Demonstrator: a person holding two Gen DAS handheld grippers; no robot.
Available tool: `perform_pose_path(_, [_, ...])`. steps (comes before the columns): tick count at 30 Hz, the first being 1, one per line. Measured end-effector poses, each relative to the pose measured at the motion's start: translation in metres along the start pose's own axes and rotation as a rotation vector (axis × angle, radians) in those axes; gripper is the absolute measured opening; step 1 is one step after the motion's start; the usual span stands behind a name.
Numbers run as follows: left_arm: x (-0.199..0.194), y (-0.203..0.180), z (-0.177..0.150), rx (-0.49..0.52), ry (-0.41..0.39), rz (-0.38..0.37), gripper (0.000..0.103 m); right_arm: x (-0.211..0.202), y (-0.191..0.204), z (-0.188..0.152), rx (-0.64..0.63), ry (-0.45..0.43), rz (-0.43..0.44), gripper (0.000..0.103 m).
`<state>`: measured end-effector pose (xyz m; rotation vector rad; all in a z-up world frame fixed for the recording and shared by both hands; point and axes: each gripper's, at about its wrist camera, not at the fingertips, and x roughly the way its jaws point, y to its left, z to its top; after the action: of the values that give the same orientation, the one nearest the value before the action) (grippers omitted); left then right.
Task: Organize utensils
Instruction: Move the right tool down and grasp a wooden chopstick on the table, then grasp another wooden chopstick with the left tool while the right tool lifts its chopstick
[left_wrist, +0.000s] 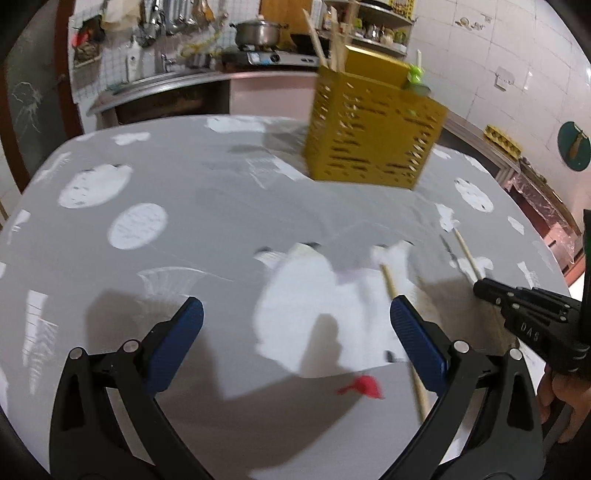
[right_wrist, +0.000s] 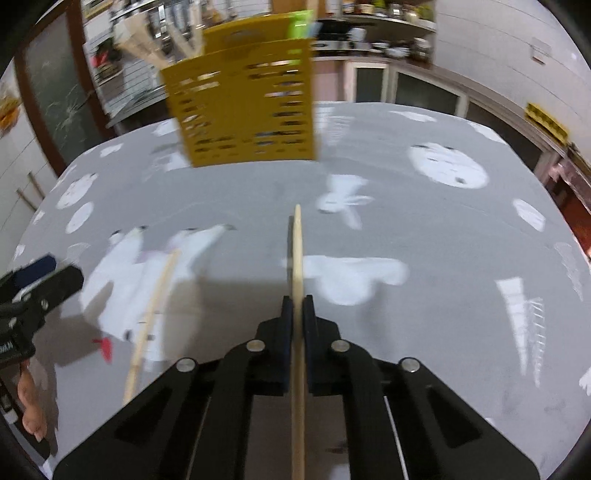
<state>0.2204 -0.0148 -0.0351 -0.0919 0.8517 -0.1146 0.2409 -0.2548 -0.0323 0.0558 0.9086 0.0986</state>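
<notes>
A yellow perforated utensil holder stands at the far side of the table, with several wooden sticks and a green item in it; it also shows in the right wrist view. My left gripper is open and empty above the cloth. A wooden chopstick lies on the table by its right finger, also in the right wrist view. My right gripper is shut on another wooden chopstick, which points toward the holder. That gripper shows at the right of the left wrist view.
The table has a grey cloth with white animal prints. A small red scrap lies near the chopstick. Behind are a kitchen counter with a steel pot, hanging utensils and shelves. A cabinet runs along the right wall.
</notes>
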Motion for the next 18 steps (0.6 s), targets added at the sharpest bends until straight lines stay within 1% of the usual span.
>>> perform_pose_path(3, [0.004, -0.021, -0.004, 0.018, 0.022, -0.017, 0.097, 0.000, -0.014, -0.001, 0.022, -0.005, -0.021, 0.006])
perform_pose_path(7, [0.008, -0.047, -0.010, 0.049, 0.040, -0.024, 0.097, 0.002, -0.023, -0.003, 0.040, -0.008, -0.019, 0.006])
perform_pose_path(8, [0.009, -0.053, -0.012, 0.061, 0.047, -0.020, 0.095, 0.003, -0.022, -0.003, 0.038, -0.010, -0.015, 0.006])
perform_pose_path(9, [0.012, -0.061, -0.015, 0.080, 0.063, -0.015, 0.089, 0.004, -0.022, -0.004, 0.033, -0.011, -0.016, 0.006])
perform_pose_path(10, [0.015, -0.066, -0.017, 0.095, 0.080, -0.015, 0.086, 0.004, -0.022, -0.004, 0.031, -0.012, -0.017, 0.006])
perform_pose_path(11, [0.017, -0.069, -0.019, 0.104, 0.093, -0.018, 0.079, 0.004, -0.022, -0.004, 0.031, -0.013, -0.015, 0.006])
perform_pose_path(12, [0.021, -0.074, -0.021, 0.117, 0.117, -0.025, 0.070, 0.004, -0.023, -0.004, 0.034, -0.013, -0.013, 0.006])
perform_pose_path(14, [0.024, -0.078, -0.024, 0.134, 0.124, -0.001, 0.067, 0.003, -0.026, -0.004, 0.046, -0.017, -0.006, 0.006])
perform_pose_path(16, [0.024, -0.080, -0.025, 0.143, 0.122, 0.010, 0.058, 0.003, -0.028, -0.005, 0.054, -0.019, 0.003, 0.006])
perform_pose_path(18, [0.024, -0.082, -0.022, 0.141, 0.139, 0.002, 0.046, 0.003, -0.028, -0.004, 0.057, -0.022, 0.001, 0.006])
